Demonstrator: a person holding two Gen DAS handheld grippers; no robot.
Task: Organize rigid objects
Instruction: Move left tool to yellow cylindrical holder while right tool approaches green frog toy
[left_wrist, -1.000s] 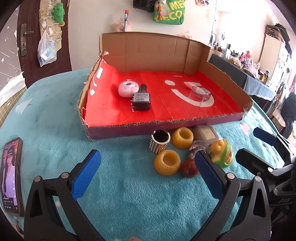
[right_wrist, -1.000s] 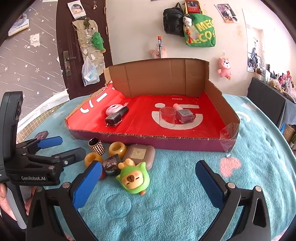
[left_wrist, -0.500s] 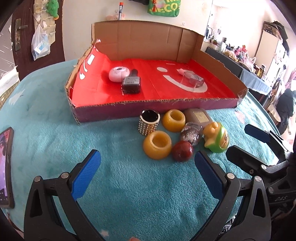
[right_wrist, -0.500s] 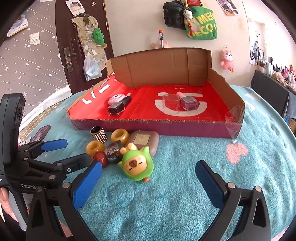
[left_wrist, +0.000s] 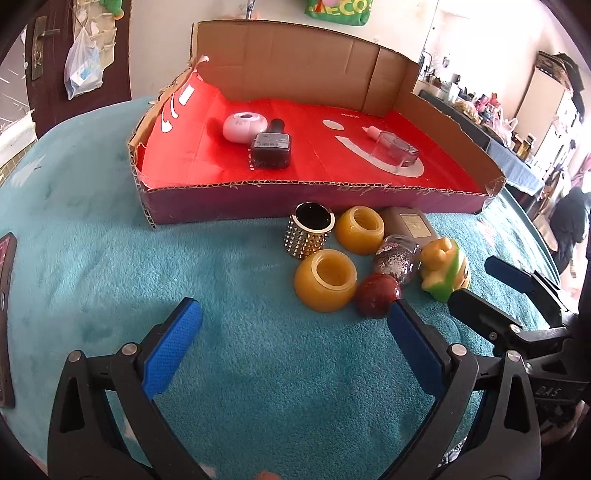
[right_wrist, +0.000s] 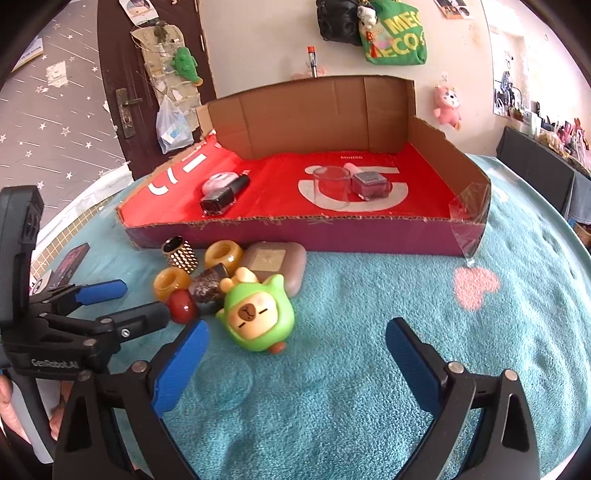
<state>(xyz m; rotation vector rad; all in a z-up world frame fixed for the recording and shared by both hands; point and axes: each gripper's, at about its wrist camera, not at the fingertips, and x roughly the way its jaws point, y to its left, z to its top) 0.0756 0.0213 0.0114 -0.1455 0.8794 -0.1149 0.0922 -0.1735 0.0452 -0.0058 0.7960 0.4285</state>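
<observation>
I hold the left claw (left_wrist: 291, 325) spread wide and empty over bare teal counter (left_wrist: 110, 266). The right claw (right_wrist: 295, 345) is closing, nothing between its pads; the green toy (right_wrist: 258, 317) lies just ahead, near the cardboard tray (right_wrist: 295, 230) front edge.

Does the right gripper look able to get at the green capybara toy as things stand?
Probably yes. The green capybara toy lies just ahead of the right gripper, on the near edge of the cluster, with bare towel on its right. The fingers are closing with nothing between them yet.
</observation>
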